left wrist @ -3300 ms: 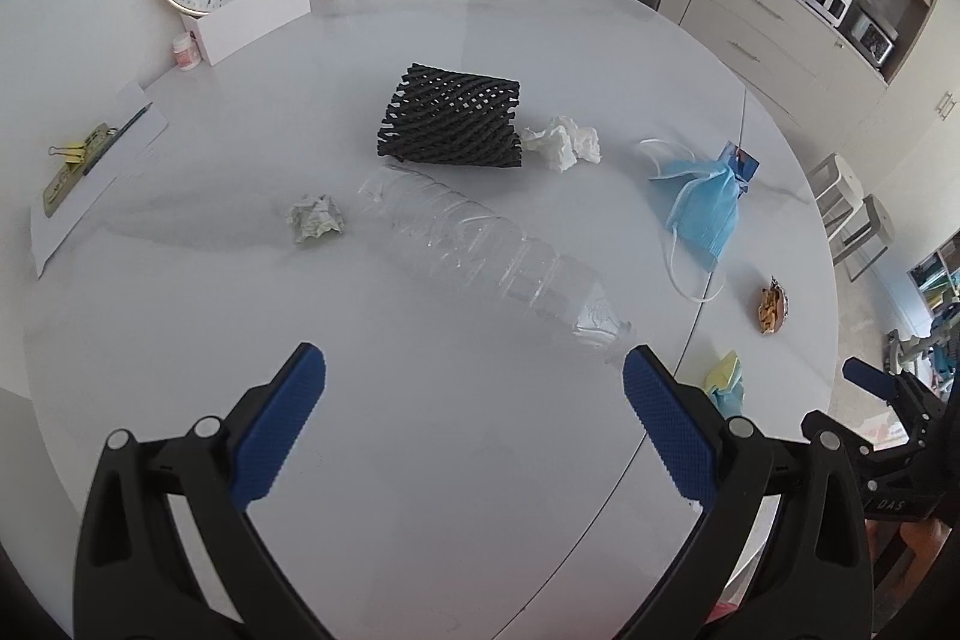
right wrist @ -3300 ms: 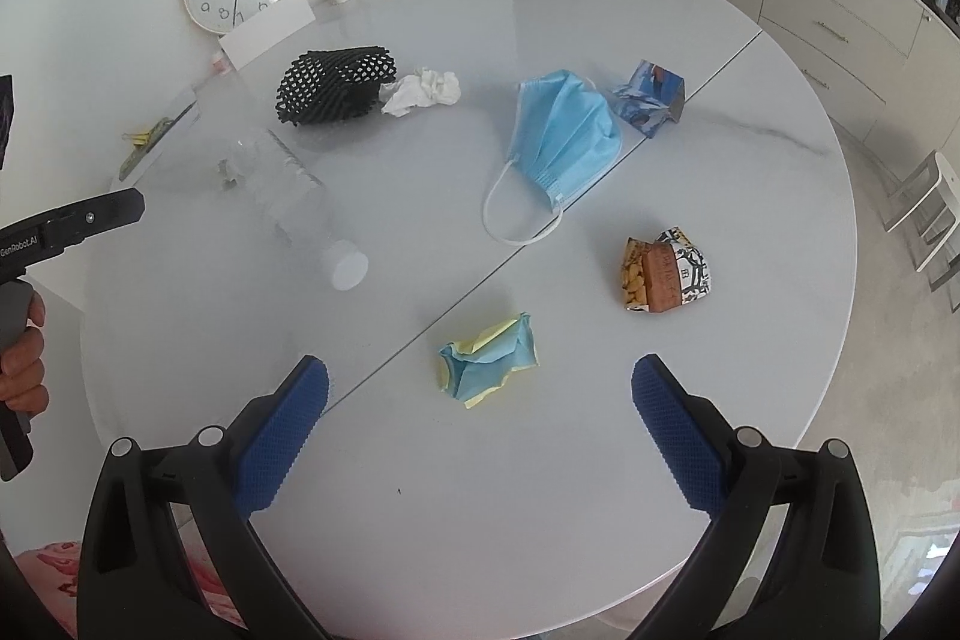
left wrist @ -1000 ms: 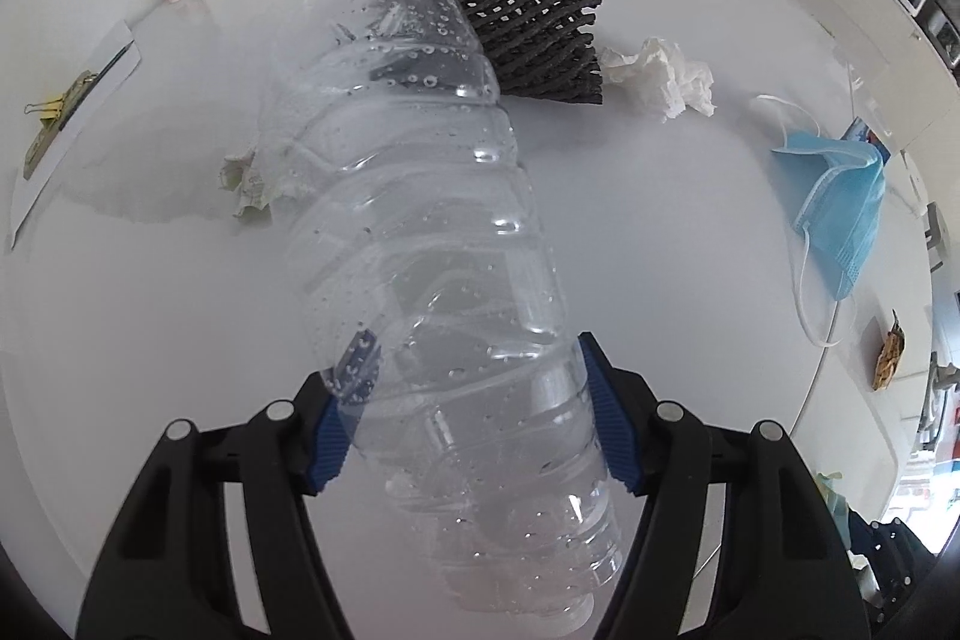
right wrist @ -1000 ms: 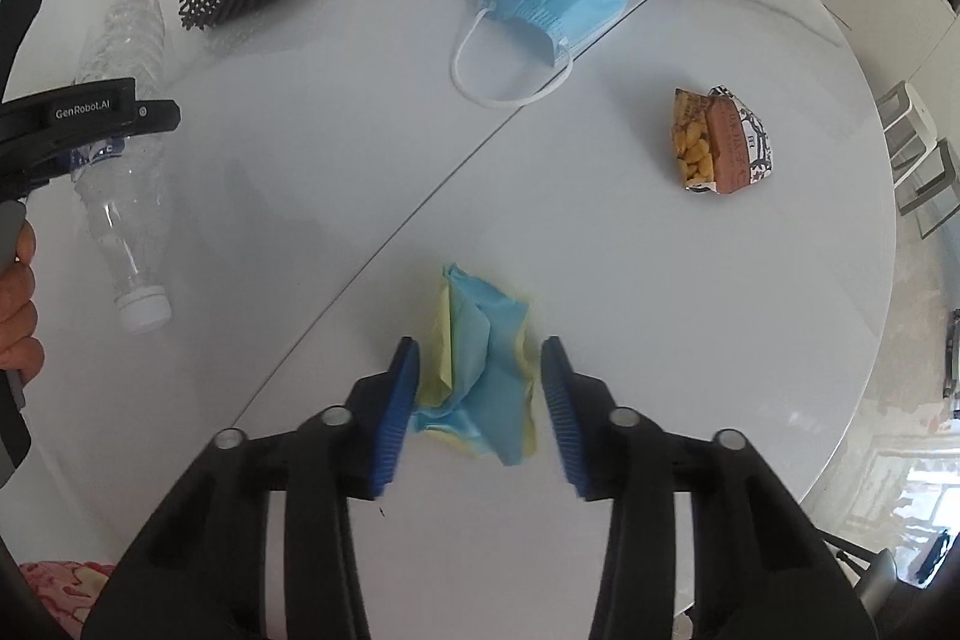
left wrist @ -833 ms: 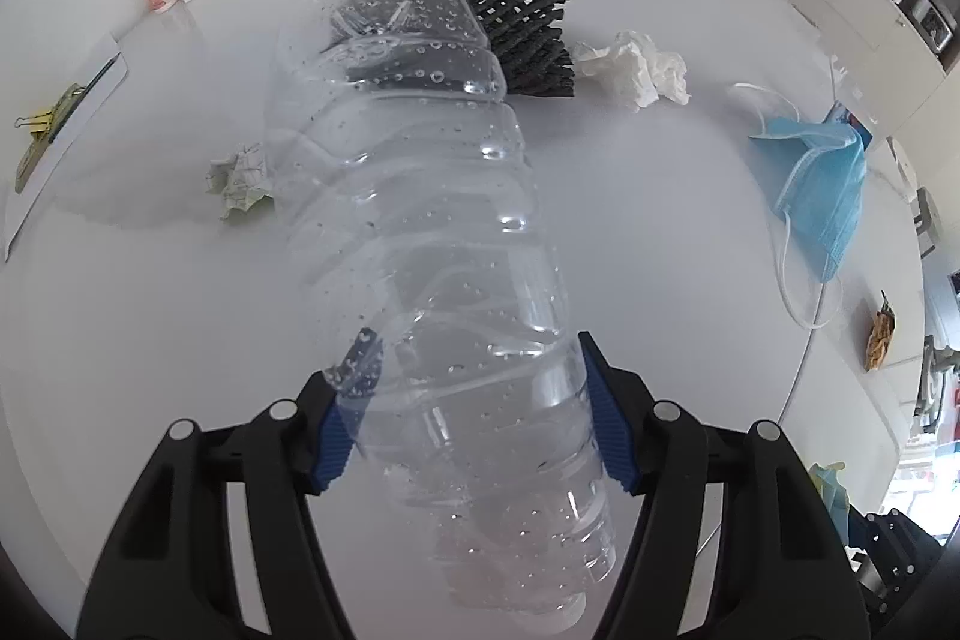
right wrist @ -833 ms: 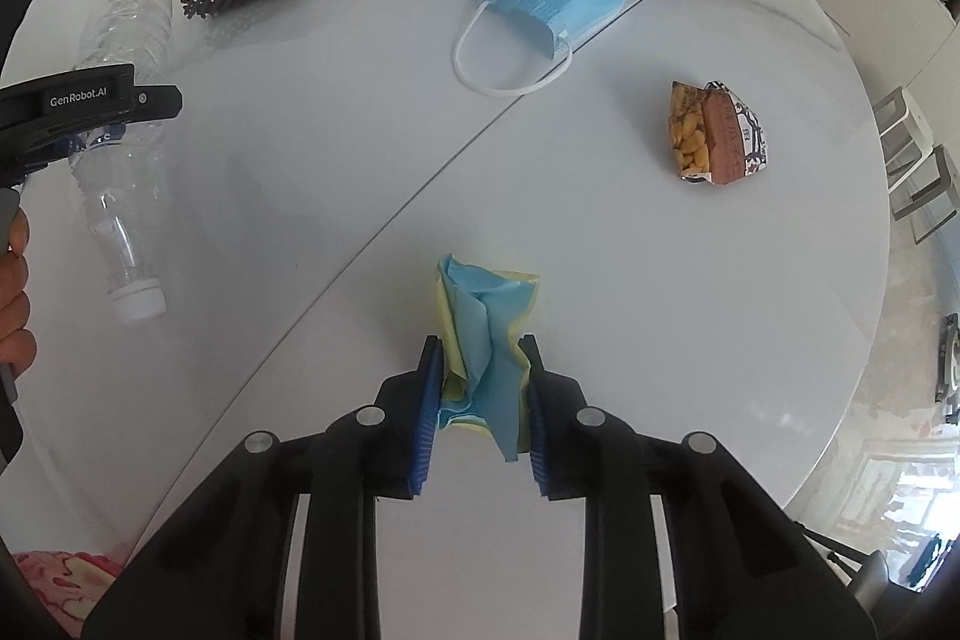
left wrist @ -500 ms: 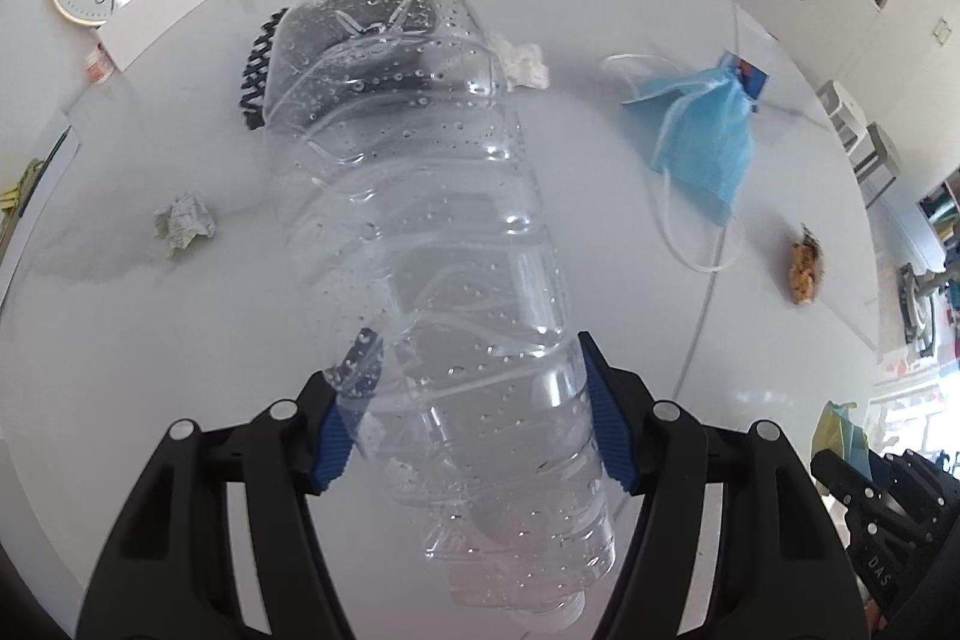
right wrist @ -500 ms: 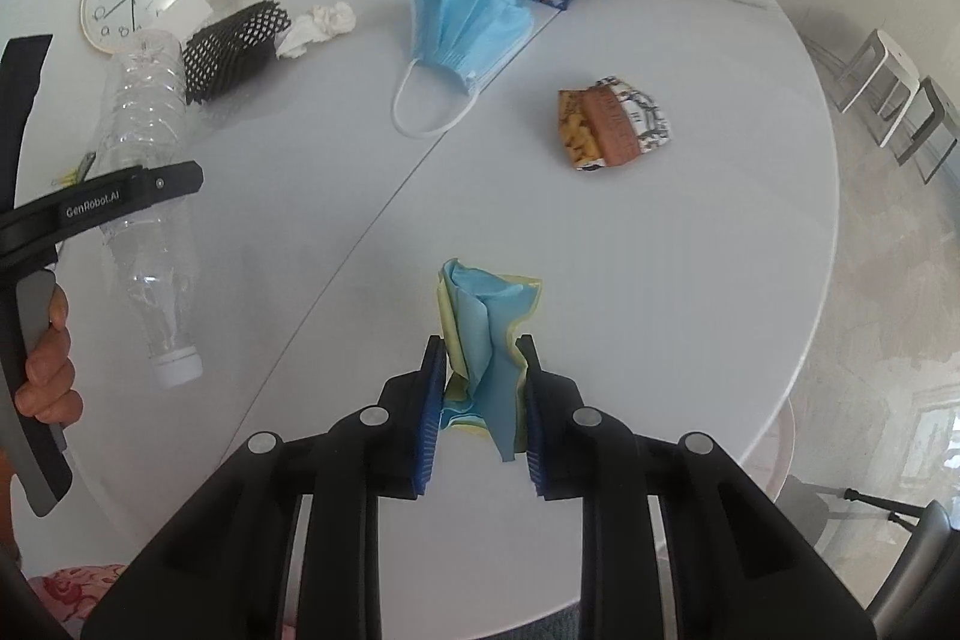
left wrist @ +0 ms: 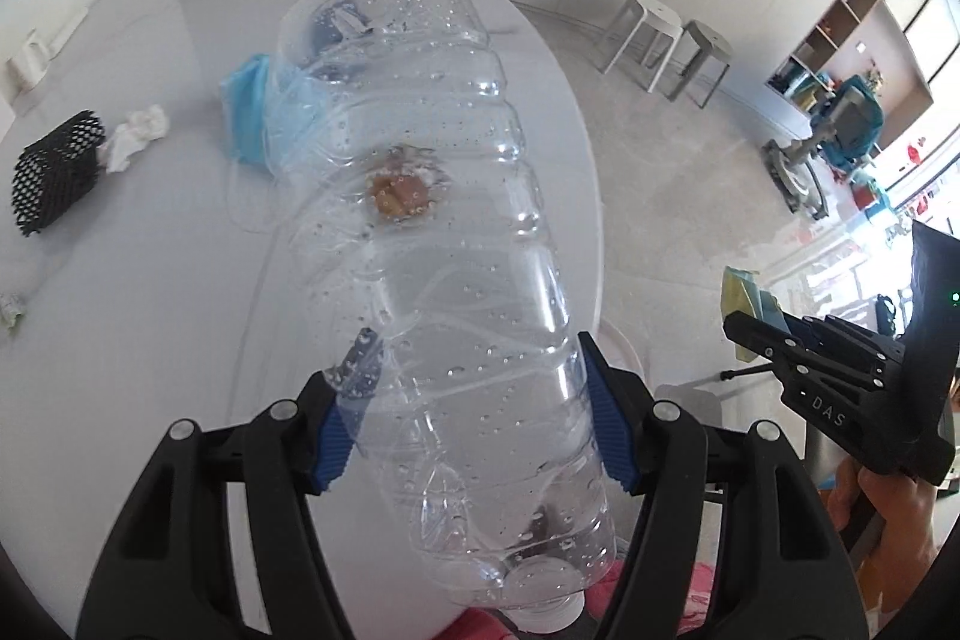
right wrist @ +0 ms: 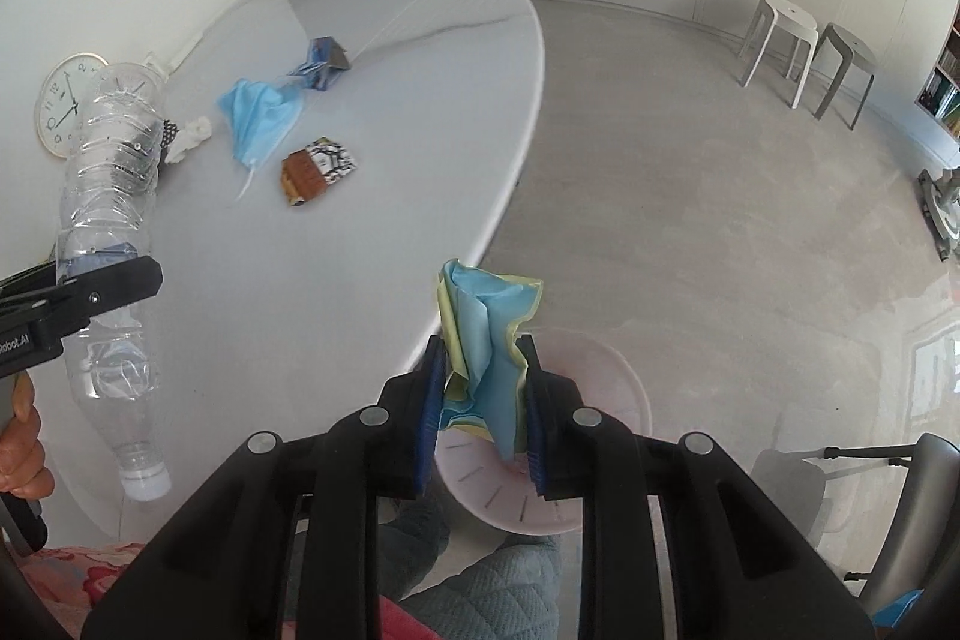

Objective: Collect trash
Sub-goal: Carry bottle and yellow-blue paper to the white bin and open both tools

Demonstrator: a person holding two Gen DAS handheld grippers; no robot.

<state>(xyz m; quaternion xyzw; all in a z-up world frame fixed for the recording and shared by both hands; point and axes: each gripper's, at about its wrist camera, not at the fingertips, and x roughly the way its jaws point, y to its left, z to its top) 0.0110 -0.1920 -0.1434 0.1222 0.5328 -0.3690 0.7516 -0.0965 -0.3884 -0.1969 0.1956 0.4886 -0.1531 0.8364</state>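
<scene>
Beyond the white table's (right wrist: 372, 112) near edge, both loads are in transit: left gripper (left wrist: 471, 418) clamps a clear plastic bottle (left wrist: 444, 244), right gripper (right wrist: 483, 412) pinches crumpled blue-yellow paper (right wrist: 486, 334); next, release both over the pink bin (right wrist: 600, 400).

The left gripper (left wrist: 468, 424) points steeply downward, its blue-padded jaws spread fairly wide and pressed against both sides of a clear plastic bottle (left wrist: 444, 244), which they hold lifted with its cap end toward the camera. A hand (right wrist: 21, 454) grips the handle behind it, seen at the left edge of the right wrist view. The right gripper (right wrist: 483, 406) also tilts steeply downward, its jaws drawn nearly together and pinching a crumpled blue and yellow paper (right wrist: 486, 334). The hand (left wrist: 888, 508) that carries it shows at the lower right of the left wrist view.
</scene>
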